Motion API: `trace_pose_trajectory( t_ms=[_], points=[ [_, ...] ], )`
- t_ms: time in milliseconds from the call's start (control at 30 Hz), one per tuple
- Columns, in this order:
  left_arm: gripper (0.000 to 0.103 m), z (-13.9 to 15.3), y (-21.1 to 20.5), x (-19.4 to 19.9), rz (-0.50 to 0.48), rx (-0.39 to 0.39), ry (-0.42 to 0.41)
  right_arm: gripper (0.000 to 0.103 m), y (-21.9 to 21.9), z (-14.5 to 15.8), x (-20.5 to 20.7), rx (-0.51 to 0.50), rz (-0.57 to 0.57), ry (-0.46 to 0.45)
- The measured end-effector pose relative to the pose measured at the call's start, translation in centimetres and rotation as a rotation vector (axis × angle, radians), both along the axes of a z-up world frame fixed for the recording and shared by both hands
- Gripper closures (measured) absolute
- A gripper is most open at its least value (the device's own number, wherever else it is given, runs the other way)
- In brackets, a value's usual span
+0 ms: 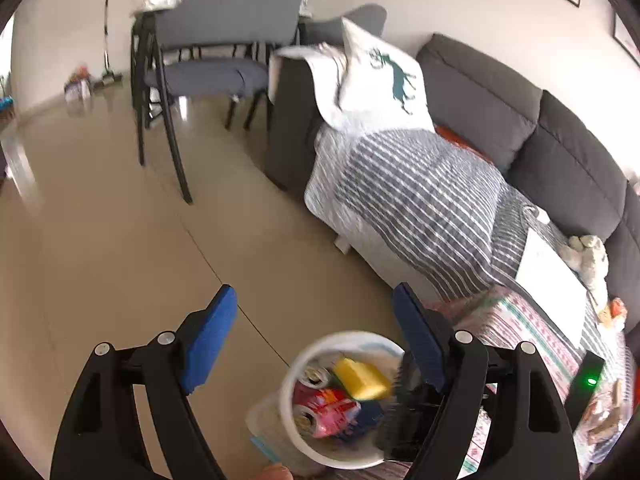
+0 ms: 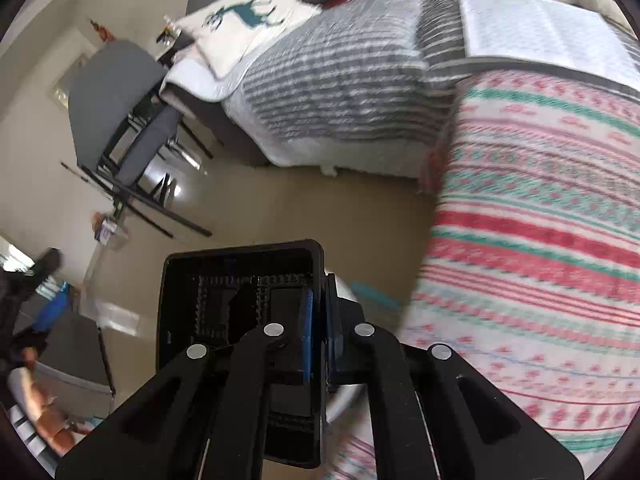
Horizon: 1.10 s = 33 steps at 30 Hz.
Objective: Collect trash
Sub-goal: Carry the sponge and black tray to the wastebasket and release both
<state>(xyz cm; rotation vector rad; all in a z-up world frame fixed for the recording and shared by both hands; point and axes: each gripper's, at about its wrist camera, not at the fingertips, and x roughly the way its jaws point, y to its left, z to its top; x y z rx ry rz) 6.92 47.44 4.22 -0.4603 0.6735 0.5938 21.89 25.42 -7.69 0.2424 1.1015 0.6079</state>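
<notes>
A white bin (image 1: 286, 404) stands on the floor beside the couch, holding a yellow sponge (image 1: 362, 378), red and pink wrappers (image 1: 326, 408) and a rolled can. My left gripper (image 1: 316, 304) is open and empty above the floor, just left of the bin. My right gripper (image 2: 318, 320) is shut on the right wall of a black plastic tray (image 2: 236, 300), held over the bin's rim (image 2: 344, 286). The tray (image 1: 404, 412) also shows in the left wrist view, tilted at the bin's right edge. The tray looks empty inside.
A grey couch (image 1: 520, 112) carries a striped blanket (image 1: 420, 200), a patterned red and green blanket (image 2: 540, 240), a deer pillow (image 1: 380, 84), an open book (image 2: 540, 28) and a plush toy (image 1: 588, 252). Grey chairs (image 1: 216, 52) and a table stand behind. Tan tiled floor (image 1: 120, 240) lies left.
</notes>
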Motion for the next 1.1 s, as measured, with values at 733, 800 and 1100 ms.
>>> trace_pose_trajectory(
  t_ms=[733, 800, 1100],
  points=[
    [0.006, 4.4, -19.5, -4.1, 0.024, 0.530, -0.220, 0.007, -15.3, 13.1, -11.8, -0.363, -0.308, -0.819],
    [0.006, 3.6, -22.1, -4.1, -0.028, 0.509, -0.214, 0.007, -17.9, 12.9, -13.2, -0.423, -0.341, -0.857],
    [0.006, 1.6, -33.4, -2.5, -0.304, 0.393, -0.198, 0.007, -31.1, 12.9, -15.3, -0.419, -0.560, -0.722]
  ],
)
